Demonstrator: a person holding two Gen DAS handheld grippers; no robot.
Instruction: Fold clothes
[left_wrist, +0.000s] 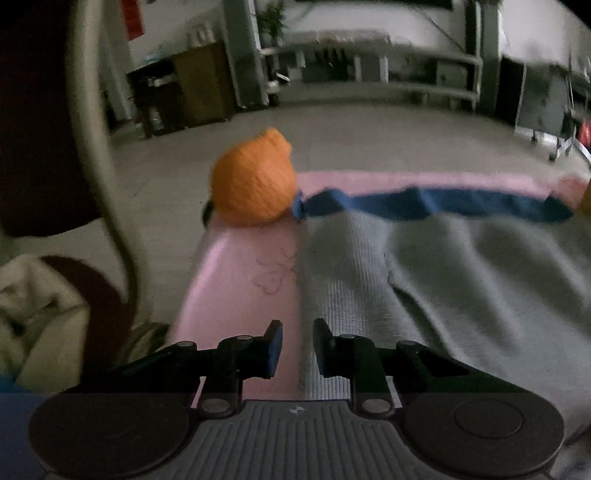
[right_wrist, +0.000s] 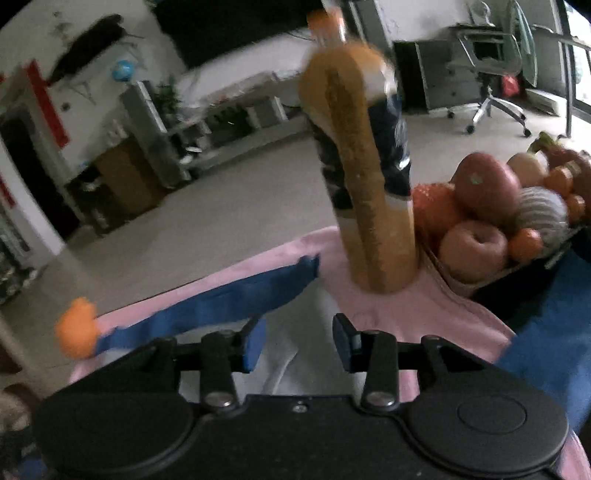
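Note:
A pale grey knit garment (left_wrist: 443, 280) with a blue band (left_wrist: 436, 201) along its far edge lies spread on a pink cloth-covered table (left_wrist: 236, 291). My left gripper (left_wrist: 297, 350) is open, just above the garment's near left edge, with nothing between its jaws. In the right wrist view the same garment (right_wrist: 299, 347) and blue band (right_wrist: 221, 302) lie under my right gripper (right_wrist: 299, 343), which is open and empty above the garment's right part.
An orange ball-like object (left_wrist: 255, 181) sits at the table's far left corner; it also shows in the right wrist view (right_wrist: 75, 328). A tall orange juice bottle (right_wrist: 365, 173) and a basket of fruit (right_wrist: 498, 214) stand at the far right. A blue cloth (right_wrist: 554, 339) lies right. A chair (left_wrist: 55, 147) stands left.

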